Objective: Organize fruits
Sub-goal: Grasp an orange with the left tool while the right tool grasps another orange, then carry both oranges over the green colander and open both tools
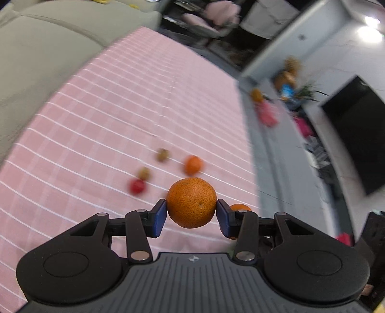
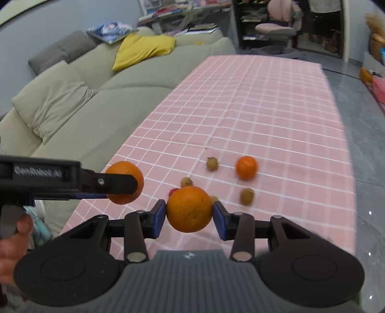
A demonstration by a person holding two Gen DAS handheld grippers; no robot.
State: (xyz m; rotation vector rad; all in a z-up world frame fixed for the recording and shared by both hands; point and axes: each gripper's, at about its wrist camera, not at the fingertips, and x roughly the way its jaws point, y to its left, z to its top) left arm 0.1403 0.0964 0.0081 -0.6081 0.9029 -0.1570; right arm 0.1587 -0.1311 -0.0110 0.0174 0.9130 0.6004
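My left gripper (image 1: 191, 214) is shut on an orange (image 1: 191, 202) and holds it above the pink checked tablecloth (image 1: 96, 120). It also shows at the left of the right wrist view (image 2: 125, 183), its orange (image 2: 124, 172) partly hidden by a finger. My right gripper (image 2: 189, 214) is shut on a second orange (image 2: 189, 209), also held above the cloth. On the cloth lie a loose orange (image 2: 246, 167), small brown fruits (image 2: 212, 163) (image 2: 247, 196) (image 2: 186, 181) and a red fruit (image 2: 172, 191) mostly hidden behind the held orange.
A beige sofa (image 2: 72, 101) with a yellow cushion (image 2: 144, 49) runs along the table's left side. Grey floor (image 2: 365, 168) lies to the right of the table. Shelves and a pink chair (image 2: 279, 21) stand at the far end.
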